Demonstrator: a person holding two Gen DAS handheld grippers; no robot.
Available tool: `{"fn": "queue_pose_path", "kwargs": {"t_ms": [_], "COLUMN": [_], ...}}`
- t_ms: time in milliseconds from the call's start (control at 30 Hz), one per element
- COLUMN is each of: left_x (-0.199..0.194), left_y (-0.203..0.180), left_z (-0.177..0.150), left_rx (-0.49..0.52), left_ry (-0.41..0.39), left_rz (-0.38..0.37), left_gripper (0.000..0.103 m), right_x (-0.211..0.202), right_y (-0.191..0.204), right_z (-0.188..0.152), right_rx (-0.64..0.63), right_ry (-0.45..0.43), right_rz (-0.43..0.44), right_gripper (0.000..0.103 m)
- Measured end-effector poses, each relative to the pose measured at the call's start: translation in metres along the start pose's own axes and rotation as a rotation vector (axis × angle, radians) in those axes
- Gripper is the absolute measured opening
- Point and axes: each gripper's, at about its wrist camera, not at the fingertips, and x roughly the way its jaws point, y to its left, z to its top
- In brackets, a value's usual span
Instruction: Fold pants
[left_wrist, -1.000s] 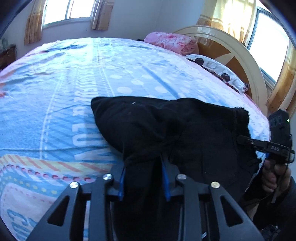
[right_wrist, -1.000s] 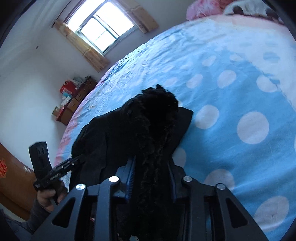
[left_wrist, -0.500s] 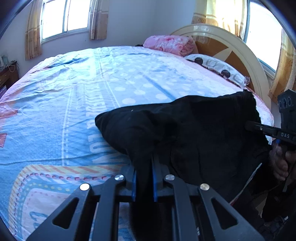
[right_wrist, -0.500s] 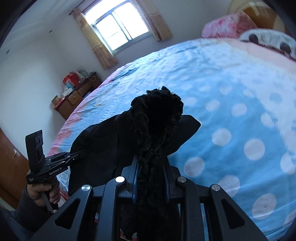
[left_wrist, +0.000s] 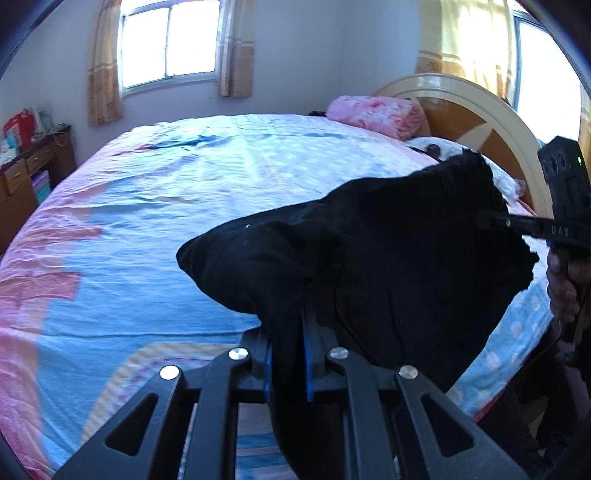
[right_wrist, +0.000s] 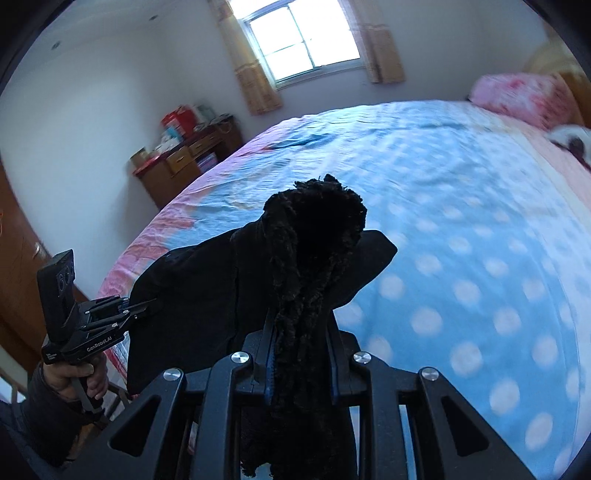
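**A:** Starting with the left tongs (left_wrist: 287, 343): clamped tight on a bunch of the pants (left_wrist: 388, 266), with black cloth pinched between nearly touching blue pads.

**B:** And the right tongs (right_wrist: 301, 332)?

**A:** Closed on a thicker wad, with fleecy lining (right_wrist: 314, 229) bulging out above the pads. Tightened a little just now, with cloth between them.

**B:** So where to look for the pants?

**A:** Slung in the air between the two pairs of tongs, over the near edge of the bed (left_wrist: 184, 192). Drooping out of view at the bottom. Touching the sheet or not: impossible to tell.

**B:** Long axis?

**A:** Hard to call with so much bunching. Stretched roughly sideways from one grip to the other, along the bed's near side. Seen from the left wrist, rising to the right toward the headboard (left_wrist: 480, 122).

**B:** Nearer hand?

**A:** Neither. Gripped at both ends already, so no reaching left to do. Probably comes down to the open sheet lying ahead of both tongs: carrying forward, keeping the grips apart, laying flat.

**B:** Looks?

**A:** Black and thick, smooth and matte outside, shaggy pile inside. Crumpled, not yet folded. Likely heavy and limp, prone to sagging in the middle.
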Motion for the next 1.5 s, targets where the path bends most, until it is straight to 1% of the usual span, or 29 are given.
{"fn": "queue_pose_path", "kwargs": {"t_ms": [167, 367, 533, 667, 800, 933, 1067, 1167, 1233, 1300, 1367, 1400, 1467, 1500], "left_x": [-0.012, -0.024, -0.027, -0.024, -0.016, -0.003, 0.008, 0.013, 0.019, 0.028, 0.031, 0.031, 0.030, 0.030], "left_y": [0.033, 0.084, 0.128, 0.162, 0.189, 0.211, 0.214, 0.213, 0.211, 0.209, 0.208, 0.207, 0.210, 0.212], "left_z": [0.003, 0.008, 0.011, 0.006, -0.003, -0.013, -0.019, -0.020, -0.023, -0.028, -0.030, -0.030, -0.030, -0.030], "left_rx": [-0.041, -0.093, -0.133, -0.168, -0.208, -0.243, -0.245, -0.224, -0.216, -0.190, -0.171, -0.168, -0.189, -0.197], "left_ry": [-0.026, -0.051, -0.057, -0.046, -0.022, 0.017, 0.037, 0.036, 0.044, 0.065, 0.060, 0.058, 0.057, 0.058], "left_rz": [0.064, 0.144, 0.225, 0.284, 0.334, 0.338, 0.339, 0.369, 0.406, 0.450, 0.470, 0.476, 0.477, 0.481], "left_gripper": [0.013, 0.013, 0.013, 0.013, 0.013, 0.013, 0.013, 0.019, 0.034, 0.040, 0.041, 0.044, 0.048, 0.054], "right_x": [0.029, 0.075, 0.130, 0.174, 0.215, 0.251, 0.279, 0.291, 0.299, 0.306, 0.313, 0.315, 0.319, 0.321], "right_y": [0.031, 0.069, 0.103, 0.124, 0.143, 0.149, 0.143, 0.134, 0.128, 0.122, 0.116, 0.114, 0.112, 0.111], "right_z": [0.034, 0.073, 0.106, 0.124, 0.129, 0.128, 0.124, 0.120, 0.117, 0.115, 0.113, 0.112, 0.109, 0.108], "right_rx": [-0.078, -0.149, -0.200, -0.219, -0.245, -0.245, -0.223, -0.201, -0.186, -0.163, -0.132, -0.130, -0.132, -0.134], "right_ry": [0.015, 0.061, 0.105, 0.138, 0.176, 0.218, 0.261, 0.286, 0.303, 0.320, 0.336, 0.342, 0.349, 0.345], "right_rz": [0.038, 0.109, 0.156, 0.199, 0.228, 0.240, 0.236, 0.240, 0.232, 0.228, 0.217, 0.209, 0.188, 0.175], "right_gripper": [0.022, 0.022, 0.022, 0.022, 0.022, 0.022, 0.022, 0.022, 0.023, 0.026, 0.033, 0.034, 0.039, 0.041]}}
